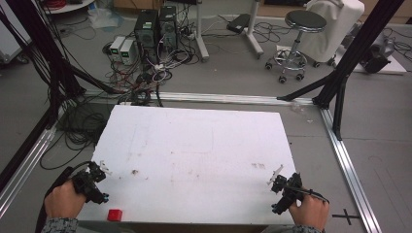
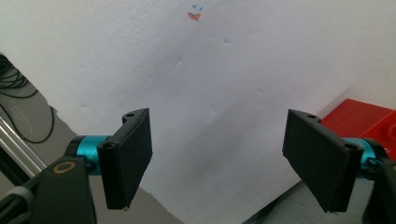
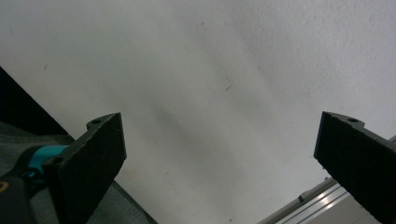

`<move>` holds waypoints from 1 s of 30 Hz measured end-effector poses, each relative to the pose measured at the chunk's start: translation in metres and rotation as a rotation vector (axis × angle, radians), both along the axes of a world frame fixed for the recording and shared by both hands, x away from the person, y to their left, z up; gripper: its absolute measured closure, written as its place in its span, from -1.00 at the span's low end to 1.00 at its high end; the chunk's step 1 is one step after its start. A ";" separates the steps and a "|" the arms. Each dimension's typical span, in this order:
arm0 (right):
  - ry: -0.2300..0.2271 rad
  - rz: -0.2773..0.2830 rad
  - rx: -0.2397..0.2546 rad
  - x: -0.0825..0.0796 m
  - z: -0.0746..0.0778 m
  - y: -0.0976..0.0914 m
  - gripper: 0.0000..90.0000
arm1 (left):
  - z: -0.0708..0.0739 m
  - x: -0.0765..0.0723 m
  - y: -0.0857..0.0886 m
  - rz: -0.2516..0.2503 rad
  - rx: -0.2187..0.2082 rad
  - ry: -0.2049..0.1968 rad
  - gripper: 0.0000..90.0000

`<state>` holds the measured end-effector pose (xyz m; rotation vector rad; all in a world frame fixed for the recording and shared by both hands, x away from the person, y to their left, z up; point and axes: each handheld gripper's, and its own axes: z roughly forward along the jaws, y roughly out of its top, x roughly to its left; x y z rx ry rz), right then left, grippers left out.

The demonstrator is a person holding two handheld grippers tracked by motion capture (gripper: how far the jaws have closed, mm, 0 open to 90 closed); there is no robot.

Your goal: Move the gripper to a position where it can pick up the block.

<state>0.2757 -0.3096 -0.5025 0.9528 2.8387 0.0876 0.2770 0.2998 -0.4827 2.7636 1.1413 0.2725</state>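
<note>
Poised at the white table's (image 1: 194, 145) near corners: left tool (image 2: 217, 163) and right tool (image 3: 219, 163), both spread wide, empty. Sat near the front edge, just beside the left tool: red block (image 1: 114, 214). Best approached squarely, probably.

The white table (image 1: 194, 145) is bare across the middle of the frame. One small red block (image 1: 114, 214) sits low at the left.

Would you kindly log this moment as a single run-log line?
left claw: open, empty | right claw: open, empty | red block: near table edge, beside left claw, untouched
</note>
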 end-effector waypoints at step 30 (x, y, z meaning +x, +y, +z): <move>-0.001 0.008 -0.005 0.000 0.000 0.001 -0.97 | 0.002 -0.001 0.004 -0.033 -0.034 -0.037 -0.47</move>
